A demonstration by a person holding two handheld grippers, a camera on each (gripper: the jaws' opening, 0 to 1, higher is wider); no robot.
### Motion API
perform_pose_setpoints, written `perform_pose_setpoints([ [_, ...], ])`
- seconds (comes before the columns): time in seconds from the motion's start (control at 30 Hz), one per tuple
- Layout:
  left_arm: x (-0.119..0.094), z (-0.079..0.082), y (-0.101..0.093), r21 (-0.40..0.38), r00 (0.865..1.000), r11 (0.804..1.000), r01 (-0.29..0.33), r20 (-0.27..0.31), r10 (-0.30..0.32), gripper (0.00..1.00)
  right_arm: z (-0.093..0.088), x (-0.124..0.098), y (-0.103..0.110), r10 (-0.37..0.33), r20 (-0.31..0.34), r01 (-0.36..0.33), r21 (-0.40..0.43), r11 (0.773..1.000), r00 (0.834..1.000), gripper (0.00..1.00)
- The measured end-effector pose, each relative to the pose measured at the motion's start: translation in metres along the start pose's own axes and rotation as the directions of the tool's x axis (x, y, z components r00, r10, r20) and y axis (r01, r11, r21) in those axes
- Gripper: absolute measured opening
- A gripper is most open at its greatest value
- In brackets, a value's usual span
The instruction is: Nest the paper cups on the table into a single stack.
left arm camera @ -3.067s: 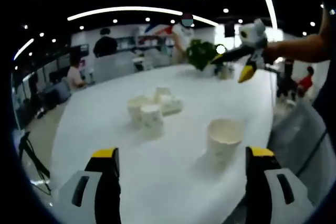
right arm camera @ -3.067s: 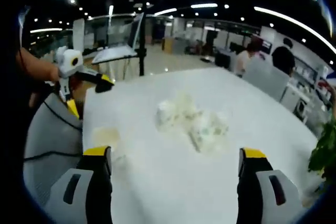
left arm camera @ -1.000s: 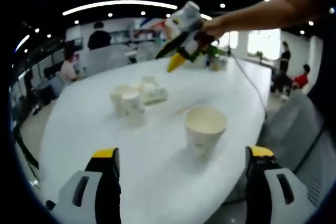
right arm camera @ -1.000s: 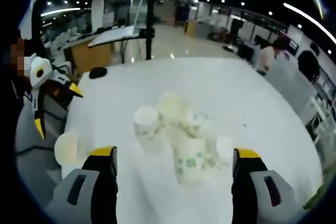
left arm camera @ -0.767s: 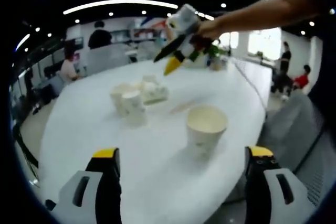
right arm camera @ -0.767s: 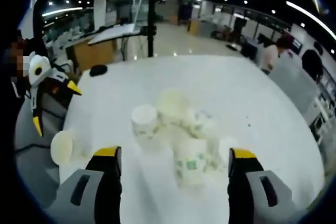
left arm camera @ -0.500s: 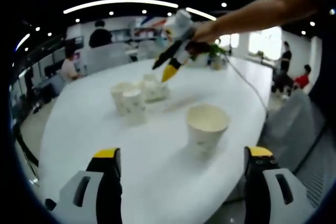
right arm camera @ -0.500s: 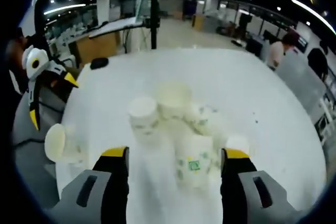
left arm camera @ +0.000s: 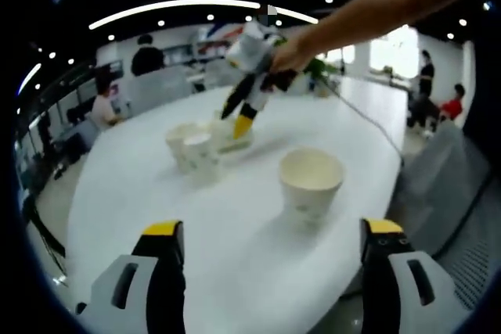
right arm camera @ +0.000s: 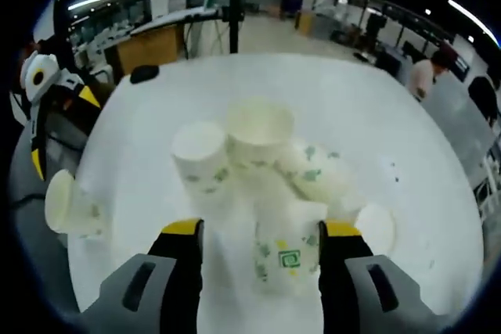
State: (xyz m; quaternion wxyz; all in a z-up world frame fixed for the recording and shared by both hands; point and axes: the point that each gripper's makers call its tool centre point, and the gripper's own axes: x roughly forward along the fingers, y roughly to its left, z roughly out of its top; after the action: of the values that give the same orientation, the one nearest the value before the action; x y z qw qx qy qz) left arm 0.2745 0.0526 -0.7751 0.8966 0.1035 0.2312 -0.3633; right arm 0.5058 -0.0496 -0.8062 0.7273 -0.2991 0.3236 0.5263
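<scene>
A paper cup with a green logo (right arm camera: 286,252) now sits between your right gripper (right arm camera: 261,232) jaws, which have narrowed around it since a second ago but don't visibly pinch yet. Beyond the tips cluster more cups (right arm camera: 235,146). Your left gripper (left arm camera: 266,228) holds its jaws wide apart, a lone cup (left arm camera: 311,183) just ahead on the white table (left arm camera: 141,193).

The left gripper (left arm camera: 266,244) hangs above the white table (left arm camera: 156,193) with its jaws wide apart. One paper cup (left arm camera: 311,184) stands upright between them, farther out. Beyond it, the right gripper (left arm camera: 241,121), held by a bare arm (left arm camera: 376,9), reaches into a cluster of cups (left arm camera: 205,145), apparently around one.
</scene>
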Motion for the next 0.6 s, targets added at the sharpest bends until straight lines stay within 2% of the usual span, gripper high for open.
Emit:
perform_pose_setpoints([
  [0.13, 0.000, 0.000, 0.001, -0.005, 1.000, 1.000, -0.001, 0.004, 0.001, 0.92, 0.002, 0.001, -0.001, 0.010, -0.009, -0.010, 0.022, 1.000, 1.000, 0.53],
  [0.3, -0.001, 0.000, -0.001, -0.006, 1.000, 1.000, 0.004, 0.004, -0.004, 0.91, 0.006, 0.006, -0.007, -0.005, -0.024, 0.006, 0.027, 1.000, 1.000, 0.53],
  [0.37, -0.001, -0.001, -0.001, -0.001, 1.000, 1.000, 0.005, 0.001, -0.005, 0.91, 0.009, 0.011, -0.012, -0.011, -0.019, 0.012, 0.068, 0.998, 1.000, 0.53],
  [0.5, -0.001, -0.002, -0.001, -0.002, 1.000, 1.000, 0.003, -0.002, -0.003, 0.91, 0.011, 0.019, -0.015, -0.014, -0.032, 0.017, 0.094, 0.995, 0.999, 0.48],
  [0.6, -0.002, -0.002, 0.000, -0.006, 1.000, 1.000, 0.000, -0.003, 0.000, 0.91, 0.012, 0.025, -0.016, -0.006, -0.030, 0.010, 0.133, 0.991, 1.000, 0.48],
])
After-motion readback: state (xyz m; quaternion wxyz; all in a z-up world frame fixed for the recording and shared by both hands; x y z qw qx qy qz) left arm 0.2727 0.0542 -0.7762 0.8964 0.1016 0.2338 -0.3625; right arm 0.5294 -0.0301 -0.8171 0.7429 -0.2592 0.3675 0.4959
